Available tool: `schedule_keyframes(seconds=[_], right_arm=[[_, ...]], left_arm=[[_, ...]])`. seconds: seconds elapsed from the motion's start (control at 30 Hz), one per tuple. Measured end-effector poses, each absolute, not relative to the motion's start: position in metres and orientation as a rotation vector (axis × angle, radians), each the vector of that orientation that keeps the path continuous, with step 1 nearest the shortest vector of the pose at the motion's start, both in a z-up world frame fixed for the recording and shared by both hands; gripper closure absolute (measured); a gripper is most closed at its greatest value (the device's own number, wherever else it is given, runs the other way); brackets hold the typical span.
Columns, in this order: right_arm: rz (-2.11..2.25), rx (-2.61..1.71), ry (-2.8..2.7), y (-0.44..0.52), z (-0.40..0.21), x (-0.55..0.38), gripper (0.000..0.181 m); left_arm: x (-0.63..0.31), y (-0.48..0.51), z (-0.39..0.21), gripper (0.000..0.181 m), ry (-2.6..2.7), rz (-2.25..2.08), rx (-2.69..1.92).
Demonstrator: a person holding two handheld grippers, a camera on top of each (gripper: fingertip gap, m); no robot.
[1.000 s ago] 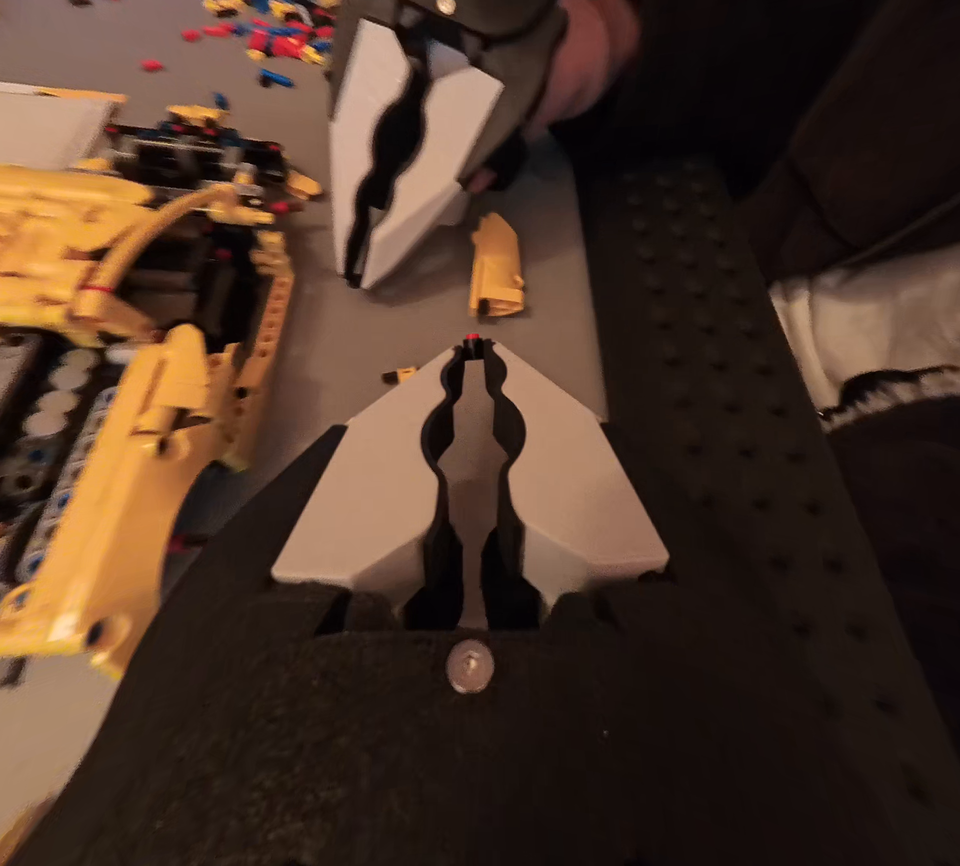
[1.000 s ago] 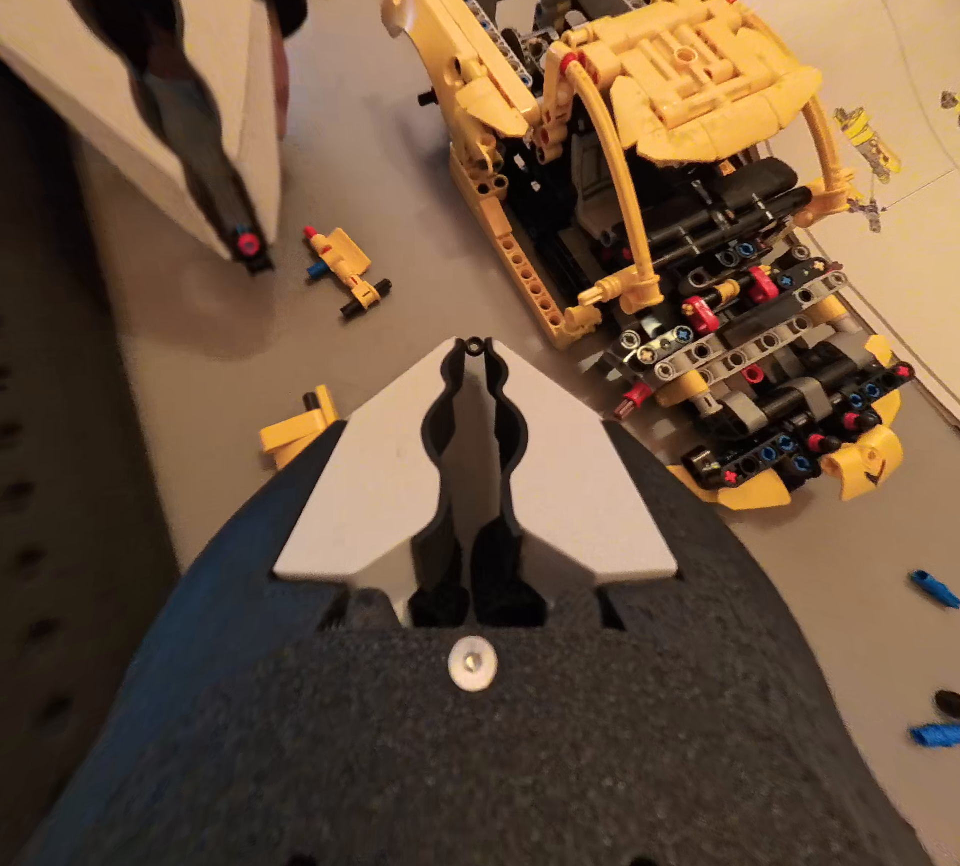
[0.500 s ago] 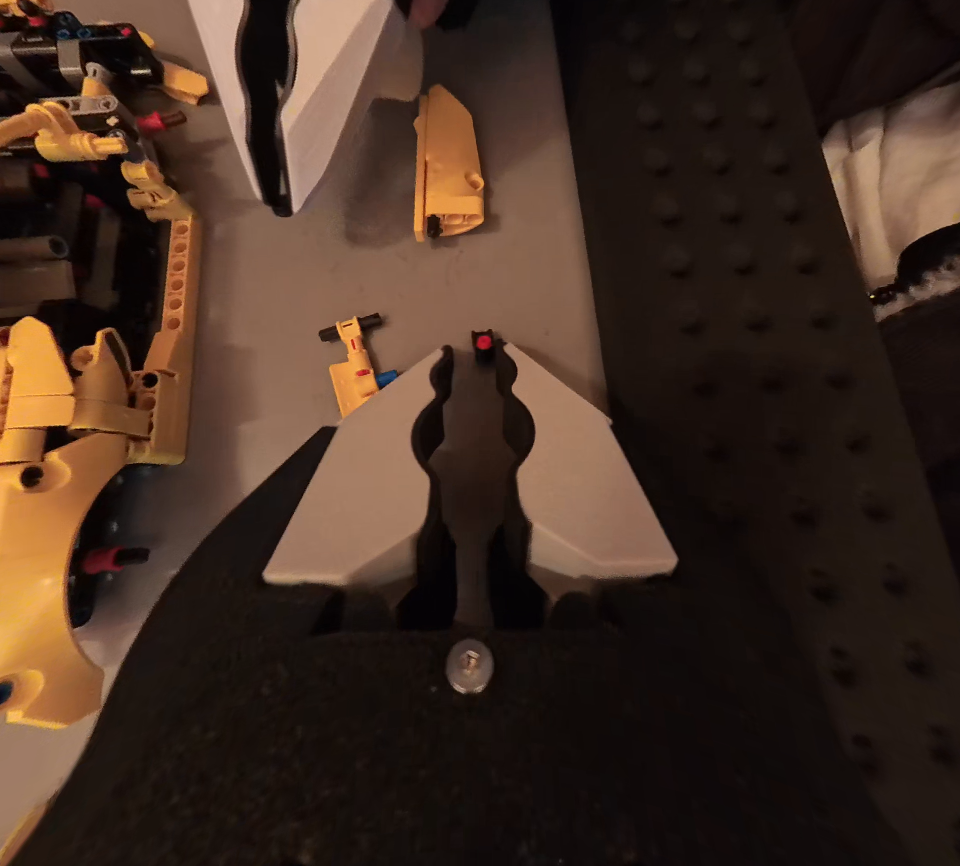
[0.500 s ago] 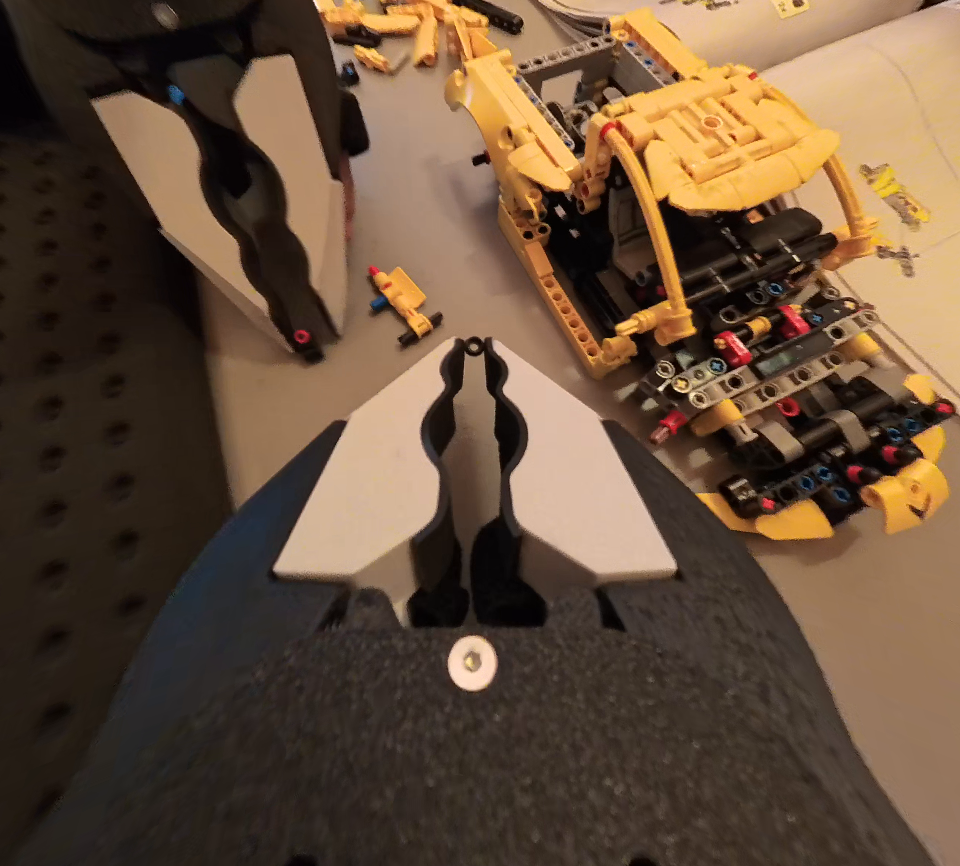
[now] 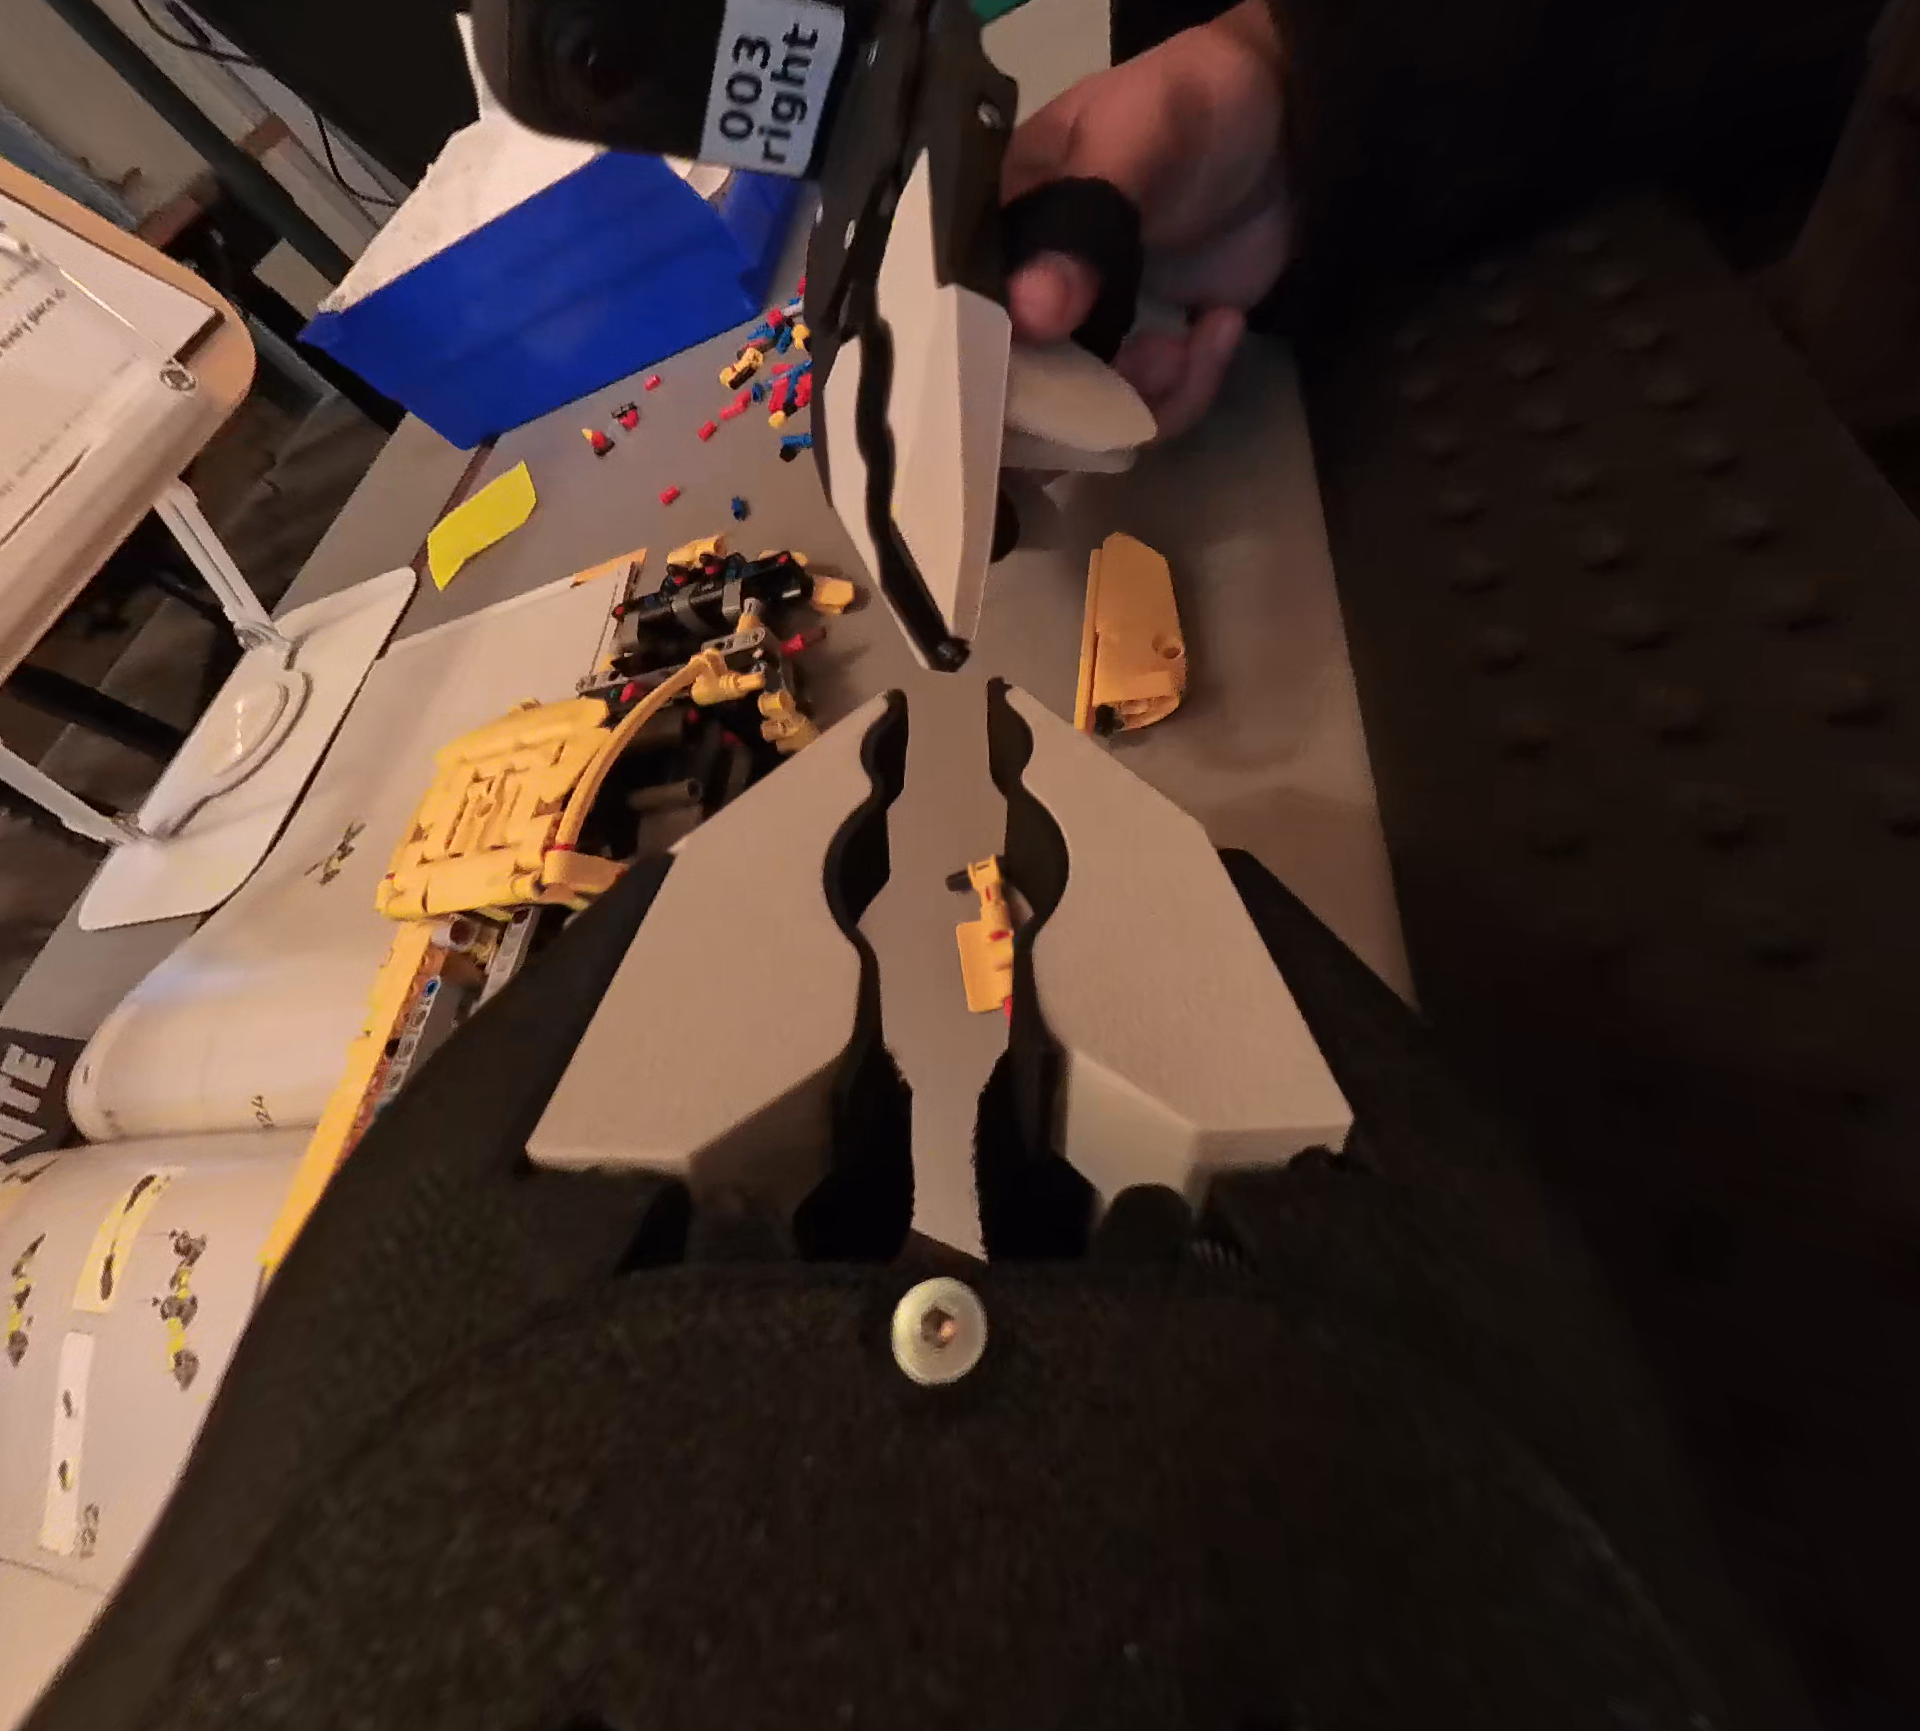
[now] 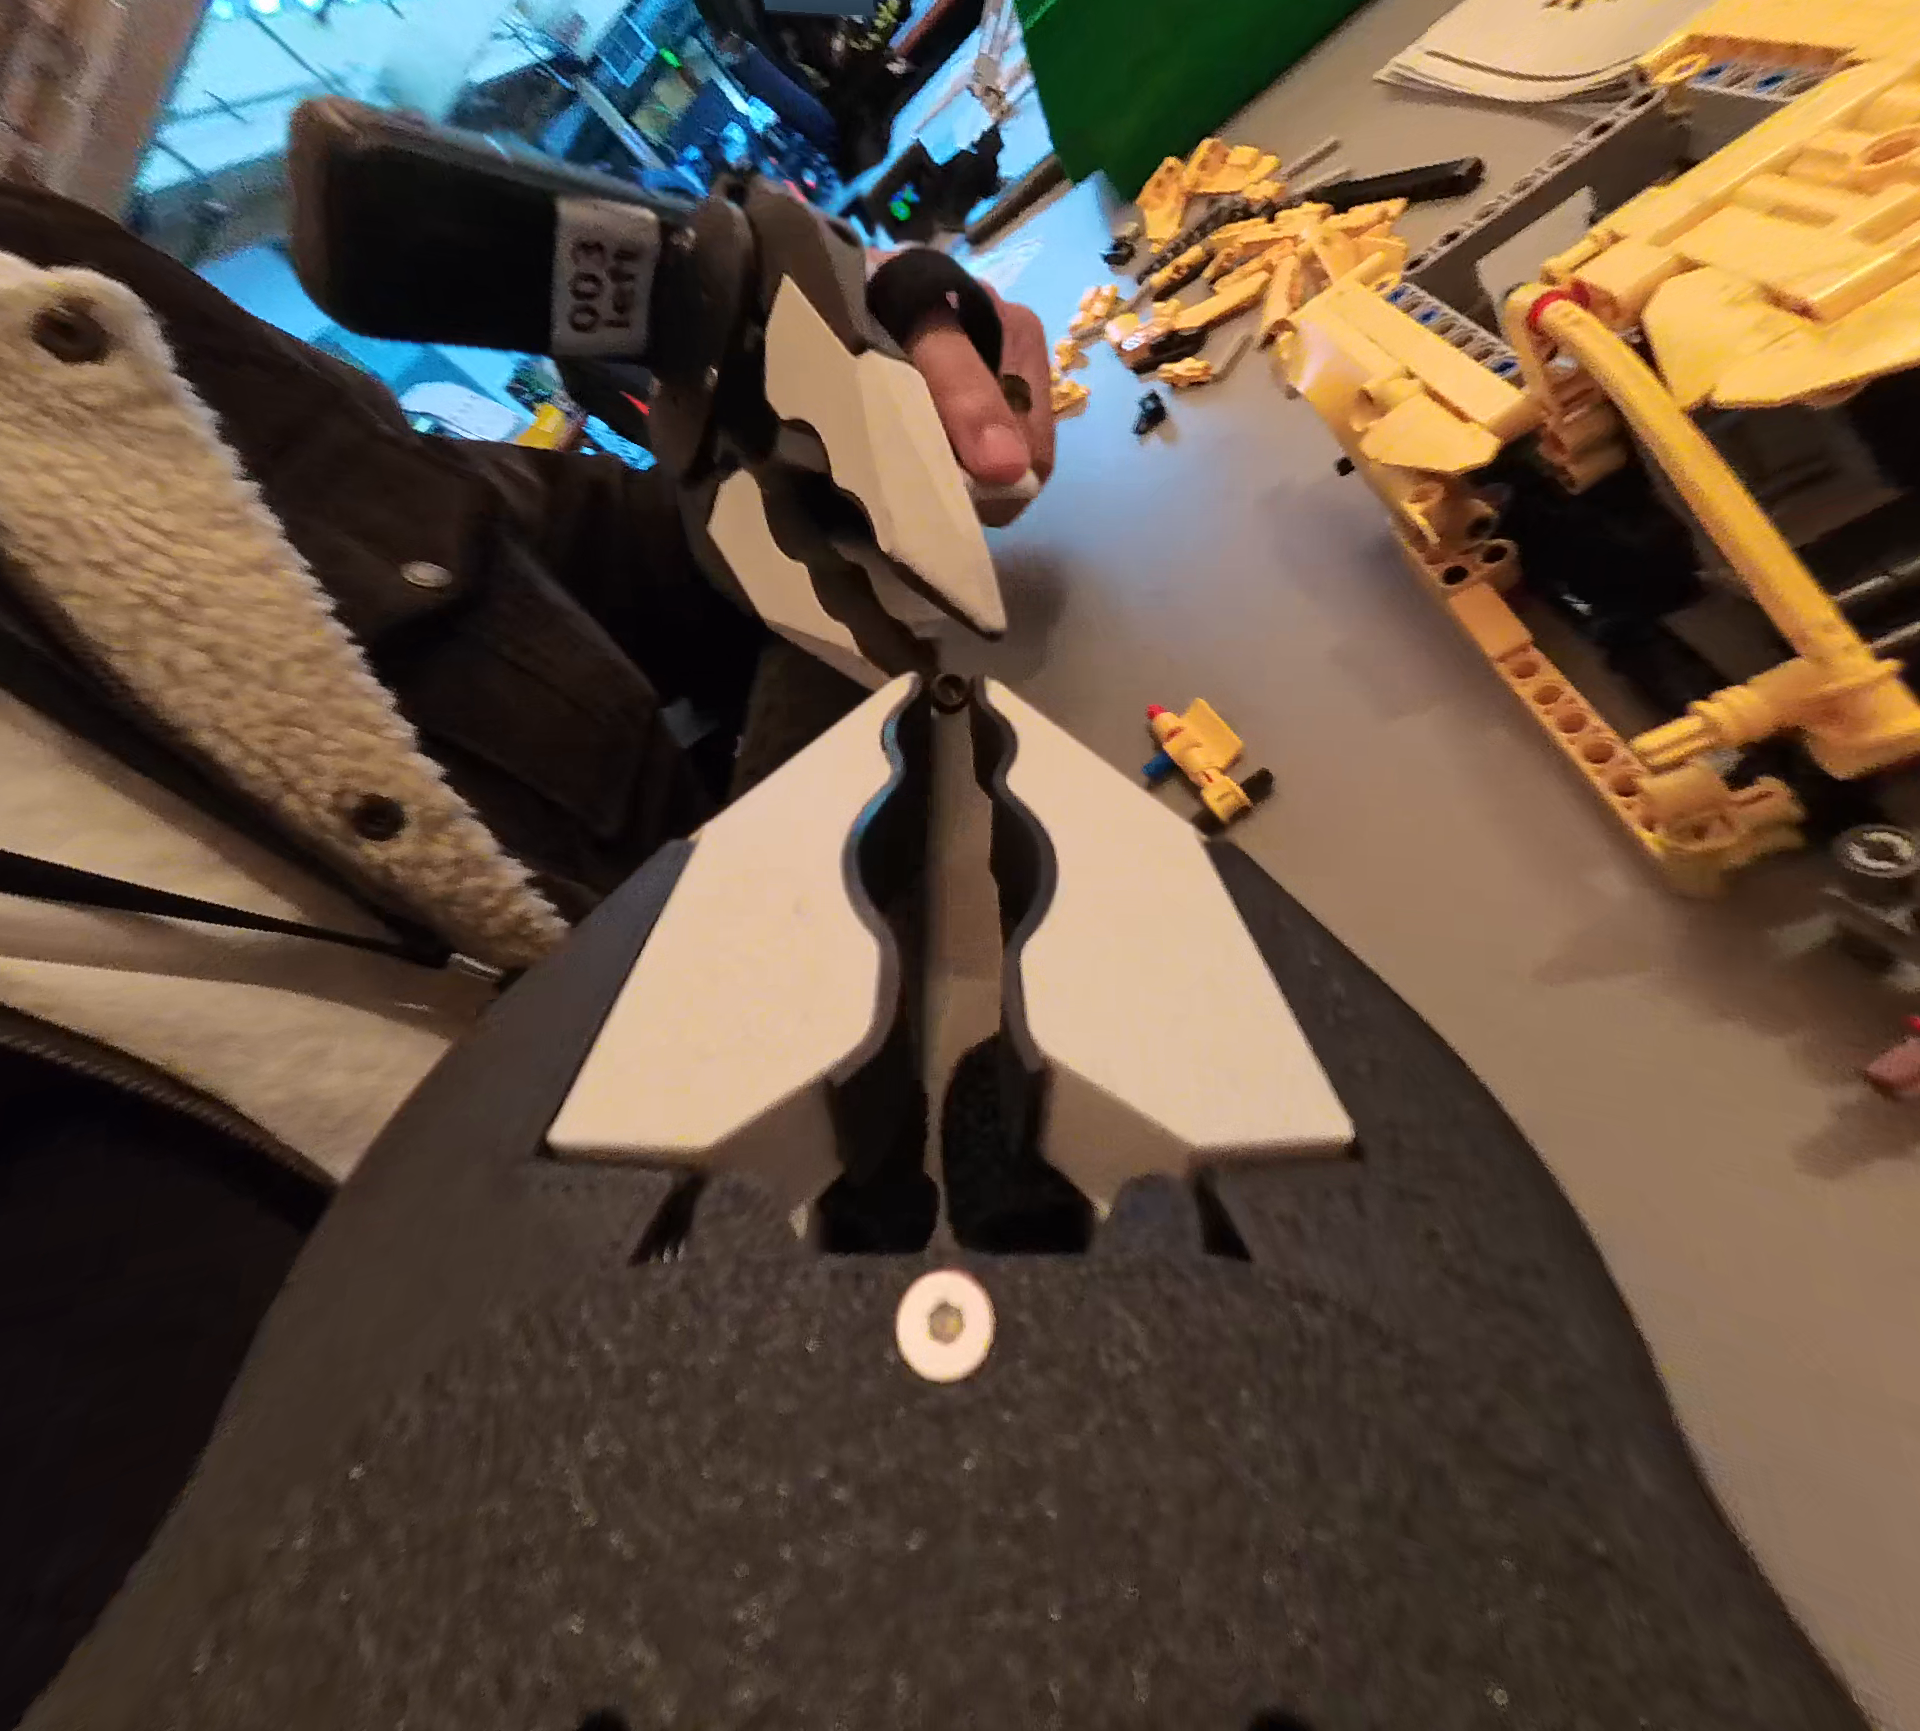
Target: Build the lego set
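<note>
lego model (image 5: 499, 808), yellow, lies left of the left gripper (image 5: 943, 694), whose jaws stand slightly apart, empty. right gripper (image 6: 948, 689) pinches a small black pin (image 6: 948, 690) tip-to-tip opposite it; small yellow subassembly (image 6: 1205, 762) just right.

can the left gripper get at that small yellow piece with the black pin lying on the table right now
Probably yes. The left gripper is open, the small yellow piece lies on bare table between its fingers, and nothing covers it.

White printed labels (image 5: 771, 83) sit on both grippers' cameras (image 6: 457, 258).
</note>
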State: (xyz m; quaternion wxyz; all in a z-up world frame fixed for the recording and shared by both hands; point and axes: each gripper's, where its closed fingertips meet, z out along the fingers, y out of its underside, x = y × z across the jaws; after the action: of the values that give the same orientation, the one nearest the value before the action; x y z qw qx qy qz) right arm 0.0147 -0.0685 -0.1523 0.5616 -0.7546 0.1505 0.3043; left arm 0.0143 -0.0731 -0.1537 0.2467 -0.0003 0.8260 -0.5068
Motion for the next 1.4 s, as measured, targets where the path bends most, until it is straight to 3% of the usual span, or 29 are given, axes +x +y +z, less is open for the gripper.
schedule_keyframes(seconds=[0.43, 0.67, 0.8, 0.93, 1.07, 1.4], right_arm=[[0.727, -1.698, 0.405, -0.069, -0.144, 0.025, 0.172], [-0.055, -1.735, 0.092, -0.069, -0.121, 0.040, 0.151], [-0.646, -1.751, -0.060, -0.072, -0.119, 0.043, 0.162], [-0.809, -1.856, -0.134, -0.067, -0.135, 0.043, 0.146], [-0.979, -1.853, -0.210, -0.066, -0.135, 0.044, 0.161], [-0.944, -1.893, -0.215, -0.063, -0.143, 0.044, 0.169]], left_arm=[[0.026, -0.078, -0.142, 0.177, 2.118, -1.360, -0.038], [0.035, -0.077, -0.134, 0.177, 2.277, -1.836, -0.540], [0.036, -0.074, -0.124, 0.177, 2.308, -2.170, -0.826], [0.041, -0.068, -0.124, 0.177, 2.312, -2.309, -1.062], [0.046, -0.065, -0.132, 0.178, 2.323, -2.295, -1.177], [0.038, -0.073, -0.141, 0.177, 2.428, -2.212, -1.114]])
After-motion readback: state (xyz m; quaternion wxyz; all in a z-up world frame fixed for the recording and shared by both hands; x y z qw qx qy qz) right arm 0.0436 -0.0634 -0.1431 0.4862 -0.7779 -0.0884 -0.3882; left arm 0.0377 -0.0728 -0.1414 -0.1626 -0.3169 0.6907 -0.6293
